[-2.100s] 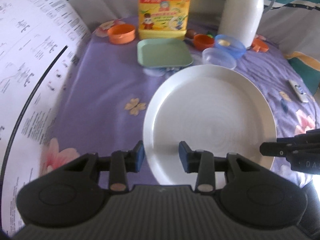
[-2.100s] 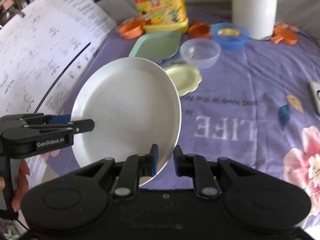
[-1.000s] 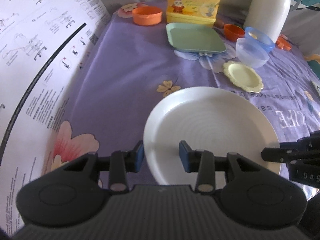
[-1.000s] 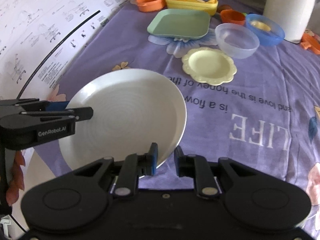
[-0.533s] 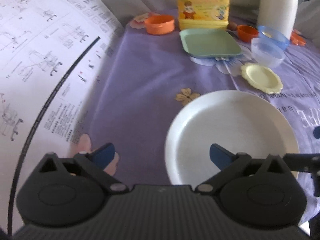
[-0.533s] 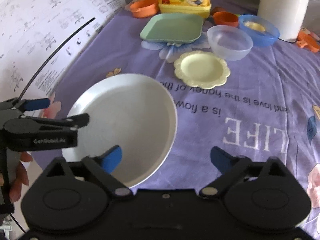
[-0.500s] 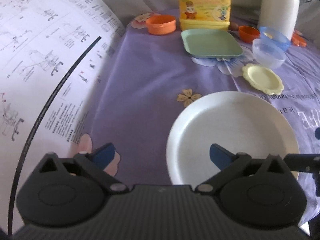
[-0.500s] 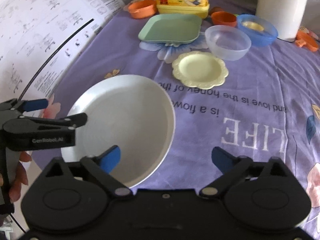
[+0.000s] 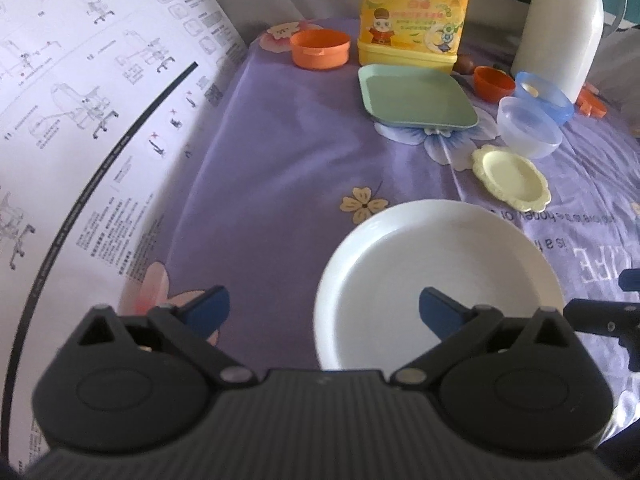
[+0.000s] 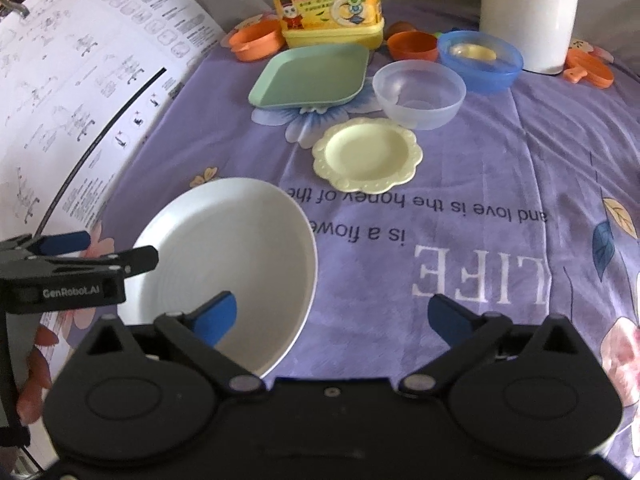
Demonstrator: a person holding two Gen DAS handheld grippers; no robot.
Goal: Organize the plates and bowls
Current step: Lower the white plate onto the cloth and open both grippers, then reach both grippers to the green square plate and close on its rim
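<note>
The left gripper [image 9: 323, 312] has its two blue-tipped fingers spread wide, and nothing is between them. The near-left rim of the white plate [image 9: 436, 280] lies in the gap, but neither fingertip touches it. The right gripper [image 10: 332, 314] is also spread wide and holds nothing. Its left finger stands over the near-right part of the white plate [image 10: 224, 256], and its right finger is over the purple cloth [image 10: 480, 152].

The white plate lies flat on the cloth, close to both tools. The left wrist view shows only a dark tip of the right gripper [image 9: 600, 316] at its right edge. The right wrist view shows the left gripper [image 10: 100, 252] from the side, with the fingers of the person's hand [image 10: 36, 368] under it.

Farther out lies the small pale yellow plate [image 10: 367, 154] with a scalloped rim, apart from the white plate. Behind it stands the clear bowl [image 10: 419, 92], and just behind that the blue bowl [image 10: 480, 60]. Only the right view lets one see a pale yellow thing inside the blue bowl. The green square plate [image 9: 416, 96] sits left of the clear bowl, in front of the yellow bottle [image 9: 414, 16]. An orange cup [image 9: 320, 48] is left of the bottle, and a white jug [image 9: 560, 28] stands at the back right. A big printed sheet [image 9: 80, 120] covers the left side in both views.
</note>
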